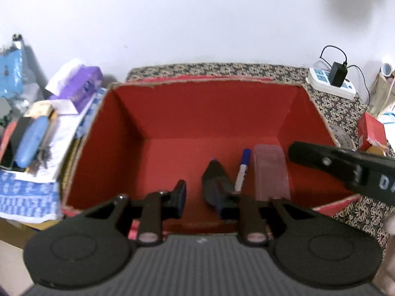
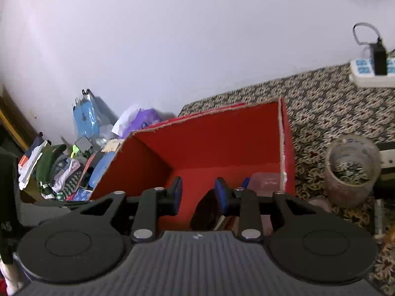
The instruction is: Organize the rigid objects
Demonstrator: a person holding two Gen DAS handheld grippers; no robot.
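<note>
The left tongs (image 1: pixel 201 196) hang spread over the red box (image 1: pixel 128 133), nothing pinched. Inside lie a black object (image 1: pixel 213 180), a blue pen (image 1: pixel 242 170) and a clear case (image 1: pixel 270 172). The right tongs (image 2: pixel 198 194) (spread, empty) alone show a tape roll (image 2: pixel 350 170) on the patterned bench (image 2: pixel 321 103).

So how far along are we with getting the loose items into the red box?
Done: a blue-capped pen, a dark object and a translucent case lie in the red box. In hand: nothing; left gripper hovers open above them. Left: the tape roll outside on the patterned cloth.
</note>
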